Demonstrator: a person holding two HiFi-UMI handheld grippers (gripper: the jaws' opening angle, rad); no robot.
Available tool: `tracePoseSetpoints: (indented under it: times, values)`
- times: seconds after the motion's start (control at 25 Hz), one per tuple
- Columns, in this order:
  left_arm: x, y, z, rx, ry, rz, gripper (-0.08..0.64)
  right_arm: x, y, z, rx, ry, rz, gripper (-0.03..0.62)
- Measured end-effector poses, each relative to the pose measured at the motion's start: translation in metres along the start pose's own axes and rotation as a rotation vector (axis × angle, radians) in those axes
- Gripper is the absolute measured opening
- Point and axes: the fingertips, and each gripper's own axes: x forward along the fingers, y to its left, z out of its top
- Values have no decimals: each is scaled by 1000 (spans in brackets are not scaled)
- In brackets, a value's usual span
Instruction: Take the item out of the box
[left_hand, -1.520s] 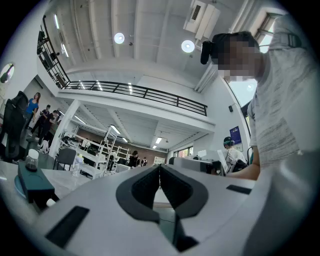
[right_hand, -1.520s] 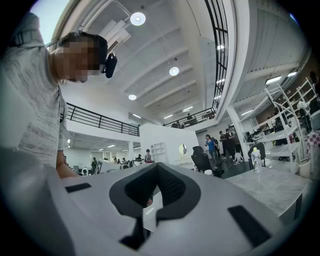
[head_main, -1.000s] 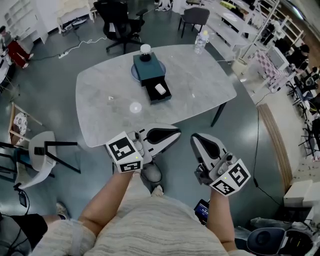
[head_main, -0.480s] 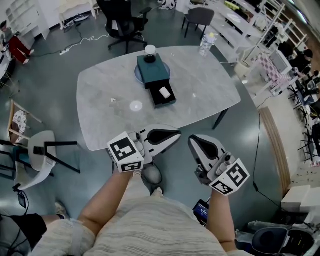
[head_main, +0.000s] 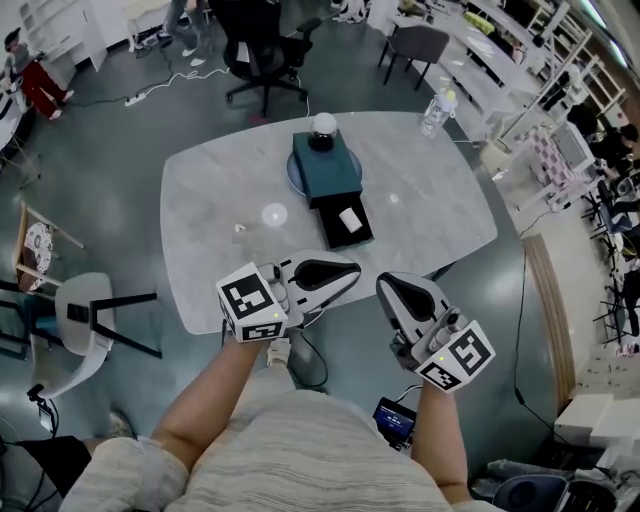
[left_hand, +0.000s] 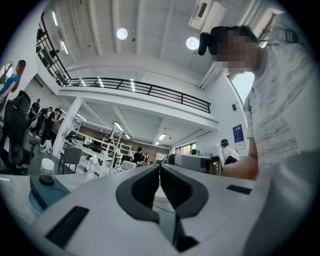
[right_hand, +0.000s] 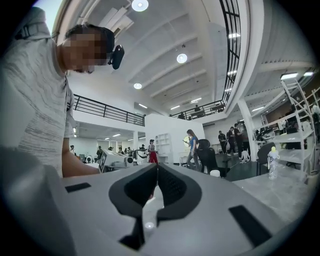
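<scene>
At the left edge of the head view a white stool with black legs stands on the grey floor, apart from the pale grey marble-look oval table that fills the upper middle of the frame. On the table's left half lie a small round white disc and, just below it, a tiny pale scrap.

The left gripper, white with black pads and a cube of square markers, is in the lower middle of the frame over the table's near edge. Its jaws are together with nothing between them, as the left gripper view shows.

Right of centre on the table sits the dark teal rectangular box on a round blue plate, with a white ball on a black base on the box's far end. The box's black drawer is pulled out toward the person. The small white rectangular item lies inside that drawer, well apart from both grippers.

The right gripper, of the same build, is just beside the left one, its tip close to the other's. Its jaws are also pressed together and empty in the right gripper view.

A clear plastic water bottle stands near the table's upper right edge.
</scene>
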Motion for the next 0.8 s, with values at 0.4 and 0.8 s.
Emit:
tracePoseSetpoints:
  times: [0.4,0.8]
  values:
    - [-25,80,13,-4,6,-24,20,75,-39,-8,-34,42,-27,20]
    - [-9,124,-3,-34,27,5,21,90,-91,-26,-47,133,35,20]
